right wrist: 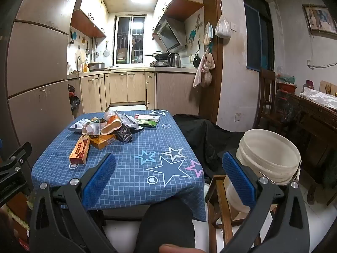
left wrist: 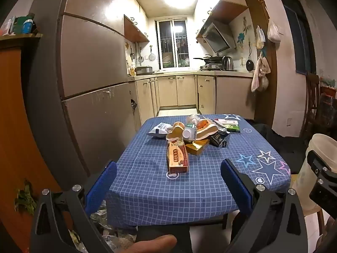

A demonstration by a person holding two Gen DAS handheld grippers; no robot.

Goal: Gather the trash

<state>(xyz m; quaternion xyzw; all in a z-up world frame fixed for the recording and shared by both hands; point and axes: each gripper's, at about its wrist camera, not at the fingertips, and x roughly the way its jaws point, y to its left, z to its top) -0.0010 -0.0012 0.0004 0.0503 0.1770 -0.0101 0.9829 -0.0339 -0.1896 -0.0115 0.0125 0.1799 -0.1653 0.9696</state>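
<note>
A pile of trash (left wrist: 189,132) lies on the far half of a table with a blue checked star cloth (left wrist: 147,181): a long red-orange box (left wrist: 177,158), a gold box (left wrist: 197,147), a small milk carton (left wrist: 189,133), wrappers and green packets. The pile also shows in the right wrist view (right wrist: 105,130). A white plastic bucket (right wrist: 267,154) stands on a wooden stool (right wrist: 219,202) right of the table. My left gripper (left wrist: 168,168) is open and empty, short of the table's near edge. My right gripper (right wrist: 168,164) is open and empty, between table and bucket.
A tall brown fridge (left wrist: 84,73) stands left of the table. A dark cloth-covered seat (right wrist: 202,135) sits right of the table. A wooden chair (right wrist: 267,97) and a dark sideboard (right wrist: 311,113) are at the far right. Kitchen cabinets (left wrist: 179,90) lie beyond.
</note>
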